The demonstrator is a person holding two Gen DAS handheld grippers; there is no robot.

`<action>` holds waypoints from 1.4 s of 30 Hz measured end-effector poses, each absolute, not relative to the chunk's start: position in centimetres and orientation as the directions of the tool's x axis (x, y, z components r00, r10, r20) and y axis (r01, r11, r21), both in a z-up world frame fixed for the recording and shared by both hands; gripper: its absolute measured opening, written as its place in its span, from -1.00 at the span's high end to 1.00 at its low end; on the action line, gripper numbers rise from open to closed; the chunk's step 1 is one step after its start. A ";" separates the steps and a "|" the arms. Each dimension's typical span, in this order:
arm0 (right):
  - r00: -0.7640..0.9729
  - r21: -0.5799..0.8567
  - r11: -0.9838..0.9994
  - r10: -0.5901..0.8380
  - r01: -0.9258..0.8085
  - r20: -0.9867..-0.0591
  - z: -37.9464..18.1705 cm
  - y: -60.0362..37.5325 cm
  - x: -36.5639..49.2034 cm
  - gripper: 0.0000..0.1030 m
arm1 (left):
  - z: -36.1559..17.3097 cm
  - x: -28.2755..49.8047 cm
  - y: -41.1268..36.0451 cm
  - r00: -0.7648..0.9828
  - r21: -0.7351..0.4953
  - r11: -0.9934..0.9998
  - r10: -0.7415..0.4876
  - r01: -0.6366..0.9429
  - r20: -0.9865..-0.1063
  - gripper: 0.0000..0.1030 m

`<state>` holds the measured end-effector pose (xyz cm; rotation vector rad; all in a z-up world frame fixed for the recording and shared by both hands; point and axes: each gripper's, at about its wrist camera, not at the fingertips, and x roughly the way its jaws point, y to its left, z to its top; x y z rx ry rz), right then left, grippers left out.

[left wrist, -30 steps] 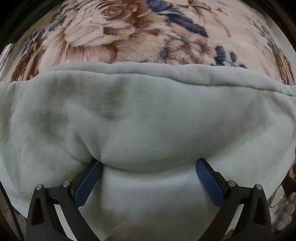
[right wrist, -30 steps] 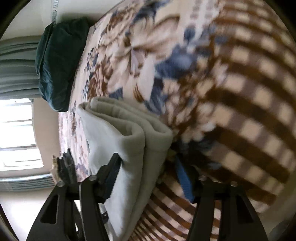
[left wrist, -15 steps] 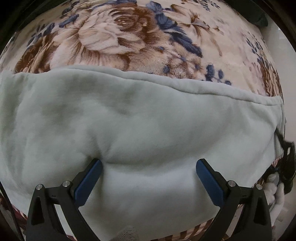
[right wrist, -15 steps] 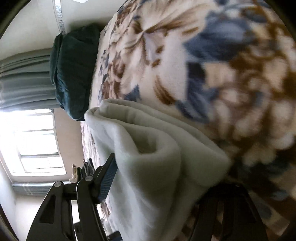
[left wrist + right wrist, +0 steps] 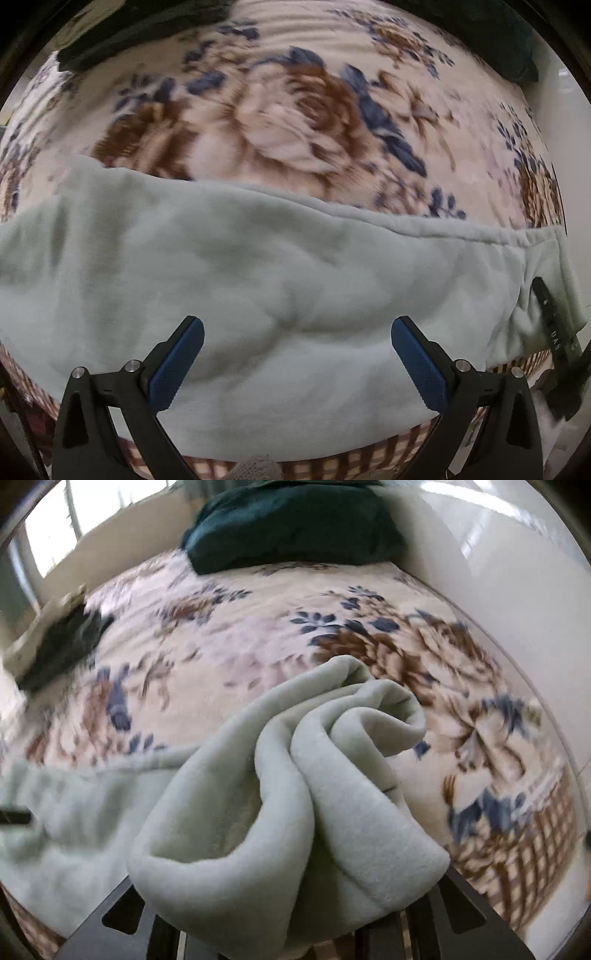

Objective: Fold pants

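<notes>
Beyond right tool (image 5: 295,915): dark pillow (image 5: 295,524).

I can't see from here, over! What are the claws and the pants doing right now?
Left claw open above the pale green fleece pants. Right claw closing on a bunched end of them, lifted off the floral blanket. Nothing in the way.

The bunched pants (image 5: 295,812) are hiding my right gripper's (image 5: 295,934) closing fingertips; motion is blurring the floral blanket (image 5: 295,118) and a dark object (image 5: 59,646).
</notes>
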<state>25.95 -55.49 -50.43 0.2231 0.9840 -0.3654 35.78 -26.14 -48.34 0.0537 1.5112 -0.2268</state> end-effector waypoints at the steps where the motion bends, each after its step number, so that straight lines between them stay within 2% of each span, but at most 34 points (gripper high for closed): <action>1: 0.501 0.018 0.920 -0.197 0.392 -0.842 -50.5 -55.4 26.1 0.56 | -48.2 35.7 -25.5 0.047 -0.104 0.979 -0.114 0.173 -0.992 -1.00; 3: 0.500 0.052 0.903 -0.188 0.427 -0.845 -50.7 -55.6 25.8 0.56 | -47.7 35.9 -24.4 0.052 -0.106 0.983 -0.115 0.150 -0.992 -1.00; 5: 0.519 0.190 0.830 -0.134 0.524 -0.844 -50.7 -58.3 23.7 0.56 | -47.6 35.9 -23.2 0.052 -0.119 0.985 -0.127 0.122 -0.991 -1.00; 6: 0.534 0.292 0.748 -0.097 0.596 -0.840 -51.1 -60.0 22.9 0.57 | -47.5 35.9 -22.5 0.054 -0.126 0.987 -0.132 0.102 -0.990 -1.00; 10: 0.617 0.551 0.429 -0.018 0.716 -0.787 -52.2 -63.5 19.4 0.59 | -46.8 36.1 -19.9 0.069 -0.144 0.989 -0.146 0.042 -0.987 -1.00; 12: 0.643 0.575 0.412 -0.036 0.707 -0.765 -50.4 -62.3 19.1 0.59 | -46.6 36.3 -17.8 0.070 -0.140 0.990 -0.141 0.021 -0.988 -1.00; 19: 0.679 0.543 0.594 -0.008 0.594 -0.734 -43.2 -50.6 23.4 0.59 | -45.8 36.6 -8.3 0.061 -0.141 0.990 -0.139 -0.029 -0.988 -1.00; 23: 0.659 0.490 0.714 0.053 0.500 -0.750 -41.7 -40.2 27.9 0.60 | -44.6 36.7 -1.5 0.061 -0.140 0.987 -0.136 -0.077 -0.989 -1.00; 26: 0.615 0.419 0.805 0.087 0.419 -0.784 -42.9 -30.9 31.4 0.60 | -43.7 36.8 3.0 0.079 -0.118 0.990 -0.111 -0.081 -0.991 -1.00; 31: 0.466 0.240 0.929 0.087 0.280 -0.881 -48.7 -16.8 35.0 0.59 | -43.4 37.5 8.2 0.096 -0.079 0.994 -0.071 -0.078 -0.993 -1.00; 35: 0.396 0.068 0.966 -0.037 0.248 -0.918 -51.0 -11.7 35.6 0.56 | -43.4 38.7 9.4 0.116 -0.077 0.994 -0.068 -0.080 -0.991 -1.00; 36: 0.392 0.069 0.963 -0.041 0.260 -0.919 -51.1 -11.7 35.7 0.52 | -43.3 39.0 9.5 0.120 -0.084 0.993 -0.074 -0.084 -0.990 -1.00; 38: 0.380 0.113 0.955 0.001 0.273 -0.925 -50.8 -12.5 36.1 0.30 | -43.1 39.7 9.1 0.127 -0.110 0.990 -0.098 -0.090 -0.987 -1.00; 40: 0.358 0.212 0.949 0.119 0.233 -0.926 -50.0 -12.5 36.7 -0.34 | -42.9 40.3 8.3 0.131 -0.140 0.986 -0.127 -0.088 -0.983 -1.00; 42: 0.357 0.347 0.922 0.270 0.171 -0.894 -48.6 -12.6 36.3 -0.53 | -42.7 40.9 7.1 0.125 -0.167 0.983 -0.156 -0.076 -0.980 -1.00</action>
